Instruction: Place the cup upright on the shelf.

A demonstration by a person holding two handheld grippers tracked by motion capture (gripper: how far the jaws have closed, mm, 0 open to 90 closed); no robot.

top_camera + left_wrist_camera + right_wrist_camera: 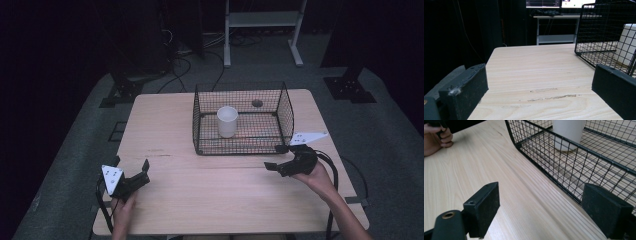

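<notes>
Two open grippers [131, 170] [276, 157], caged cup [227, 121]

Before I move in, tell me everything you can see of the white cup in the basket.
The white cup is a plain, handle-less cylinder, matte, maybe paper or plastic. It stands upright, mouth open upward, nothing visible inside. It rests on the floor of the black wire basket, near the middle, apart from every wall. Neither the left gripper nor the right gripper touches it; both are open outside the basket.

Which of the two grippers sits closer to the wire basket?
The right gripper: its open jaws lie just off the wire basket's front right corner. The left gripper, also open, rests apart near the table's front left edge.
</notes>
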